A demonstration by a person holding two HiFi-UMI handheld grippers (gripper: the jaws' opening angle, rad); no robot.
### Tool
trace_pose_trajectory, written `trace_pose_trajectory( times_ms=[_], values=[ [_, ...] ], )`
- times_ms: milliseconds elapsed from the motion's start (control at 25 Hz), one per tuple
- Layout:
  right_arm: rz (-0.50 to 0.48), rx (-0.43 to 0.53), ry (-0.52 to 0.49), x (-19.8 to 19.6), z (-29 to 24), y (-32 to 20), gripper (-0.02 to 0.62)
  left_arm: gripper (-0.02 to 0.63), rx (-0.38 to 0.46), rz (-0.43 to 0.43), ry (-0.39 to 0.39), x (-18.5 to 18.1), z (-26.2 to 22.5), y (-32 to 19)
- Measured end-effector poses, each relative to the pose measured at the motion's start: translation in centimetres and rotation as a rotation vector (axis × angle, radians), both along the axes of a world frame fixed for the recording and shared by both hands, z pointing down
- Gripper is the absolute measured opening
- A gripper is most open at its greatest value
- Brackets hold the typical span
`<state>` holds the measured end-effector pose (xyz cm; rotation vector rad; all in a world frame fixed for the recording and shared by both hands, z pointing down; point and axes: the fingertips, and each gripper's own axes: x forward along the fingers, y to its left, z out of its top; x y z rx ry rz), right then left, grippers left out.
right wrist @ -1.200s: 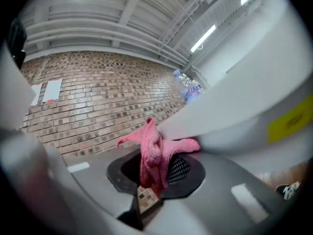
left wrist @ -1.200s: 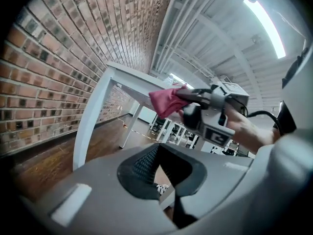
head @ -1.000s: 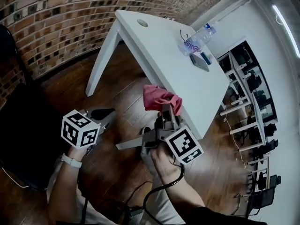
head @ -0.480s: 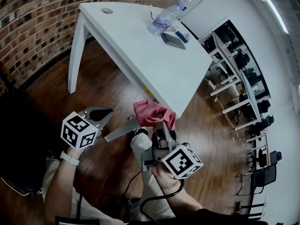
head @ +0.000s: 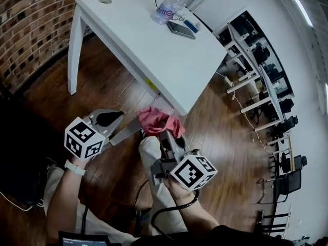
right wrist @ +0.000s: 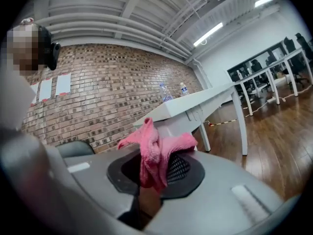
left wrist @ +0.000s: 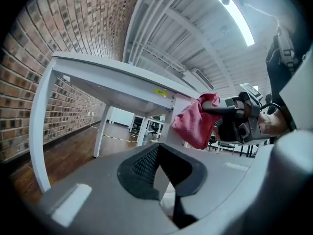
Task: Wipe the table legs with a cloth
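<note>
A white table (head: 154,50) stands on a wooden floor. Its far leg (head: 74,50) is by the brick wall, and its near-corner leg (head: 125,132) slants down beneath the tabletop. My right gripper (head: 165,136) is shut on a bunched pink cloth (head: 156,121), held just below the near corner against that leg's upper part. In the left gripper view the cloth (left wrist: 195,121) covers the leg (left wrist: 178,109) under the tabletop. In the right gripper view the cloth (right wrist: 154,153) sticks up from between the pads of the right gripper (right wrist: 154,173). My left gripper (head: 108,119) hovers to the left of the leg, shut and empty, as the left gripper (left wrist: 159,168) also shows.
A plastic bottle (head: 171,4) and a phone (head: 180,28) lie on the tabletop's far side. The brick wall (head: 31,29) runs behind. Rows of desks and chairs (head: 266,86) fill the right. A dark chair (head: 20,152) is at my left, and a knee (head: 151,152) lies below the cloth.
The view has dropped and swung, so the table sits higher in the frame. The right gripper has carried the cloth from the table's edge down to the near leg. The left gripper stays alongside.
</note>
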<state>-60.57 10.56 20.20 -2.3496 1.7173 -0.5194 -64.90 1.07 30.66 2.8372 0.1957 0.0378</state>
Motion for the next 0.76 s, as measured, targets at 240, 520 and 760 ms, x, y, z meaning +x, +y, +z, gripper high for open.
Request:
trace_pose_trajectory(
  times_ms=[240, 520, 760],
  values=[
    [-0.067, -0.067, 0.136, -1.1, 0.6, 0.4, 0.049, 0.0, 0.057, 0.076, 0.035, 1.3, -1.4, 2.6],
    [-0.097, -0.079, 0.162, -1.4, 1.1, 1.3, 0.049, 0.0, 0.074, 0.188, 0.148, 1.1, -2.6, 6.6],
    [-0.076, -0.083, 0.167, 1.0, 1.0, 0.4, 0.049, 0.065, 0.061, 0.245, 0.152, 2.8, -2.6, 5.7]
  ],
)
